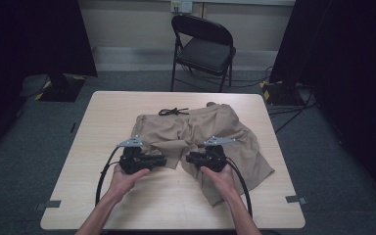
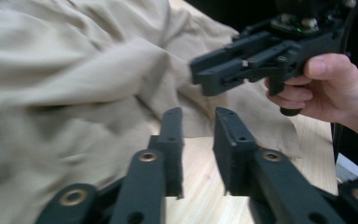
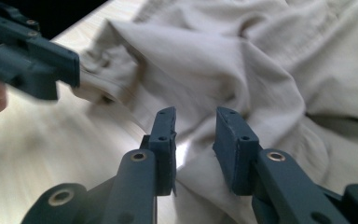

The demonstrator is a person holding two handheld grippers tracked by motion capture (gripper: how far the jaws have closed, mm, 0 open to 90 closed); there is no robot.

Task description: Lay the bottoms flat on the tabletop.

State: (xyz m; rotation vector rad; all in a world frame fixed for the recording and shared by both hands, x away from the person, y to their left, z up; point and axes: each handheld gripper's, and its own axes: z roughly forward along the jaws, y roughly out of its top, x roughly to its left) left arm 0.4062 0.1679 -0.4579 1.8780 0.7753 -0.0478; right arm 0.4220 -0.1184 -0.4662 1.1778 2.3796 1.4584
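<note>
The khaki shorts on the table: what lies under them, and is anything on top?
The khaki shorts lie crumpled on the wooden table, with a black drawstring at their far edge. Nothing rests on top. Whatever is beneath the folds is covered.

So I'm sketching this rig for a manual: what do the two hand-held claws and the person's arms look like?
Both the left claw and right claw are black, pistol-gripped, with two flat jaws on brass-ringed links. Each carries a grey three-cornered plate on top and trails a black cable. The forearms are bare, with no sleeves in view.
</note>
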